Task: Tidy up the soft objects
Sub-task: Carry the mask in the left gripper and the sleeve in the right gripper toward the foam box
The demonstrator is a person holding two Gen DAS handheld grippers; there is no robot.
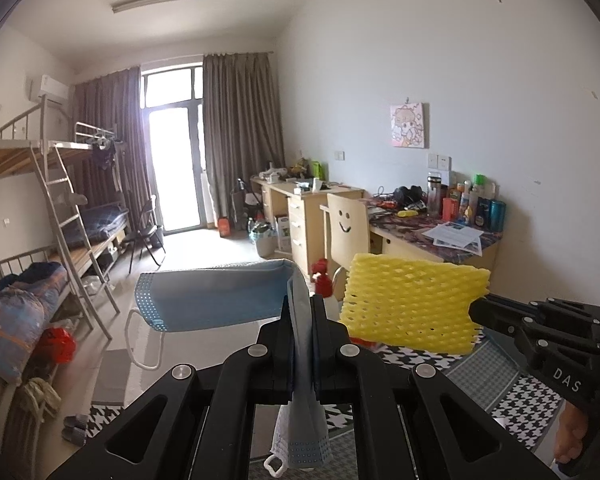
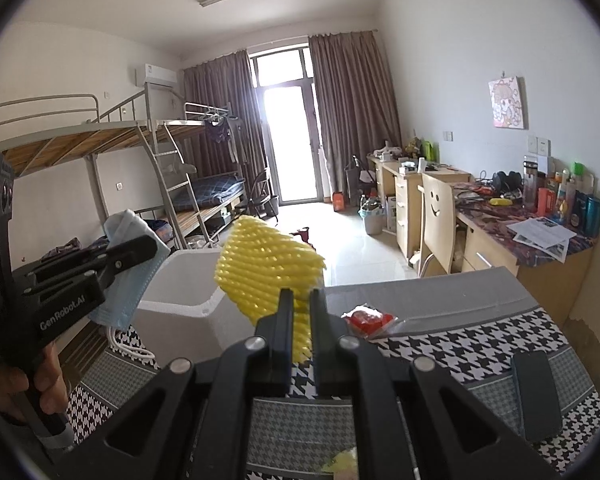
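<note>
My left tool (image 1: 300, 308) is clamped tight on a pale blue pleated face mask (image 1: 216, 300); the fabric runs between the pads, most of it fanning out to the left ahead of the tips and a short end with a white ear loop hanging below the jaws. My right tool (image 2: 300, 300) is pinched on a yellow foam mesh fruit sleeve (image 2: 268, 268), which stands up and leans left just beyond its tips. Both things are held in the air, side by side, the yellow sleeve to the right of the mask. Below and left of the right tool's tips sits a white foam box (image 2: 180, 284). Just right of those tips a small red packet in clear wrap (image 2: 368, 318) lies on the tabletop's black-and-white houndstooth cloth (image 2: 460, 348), with a dark phone (image 2: 536, 396) farther right.
</note>
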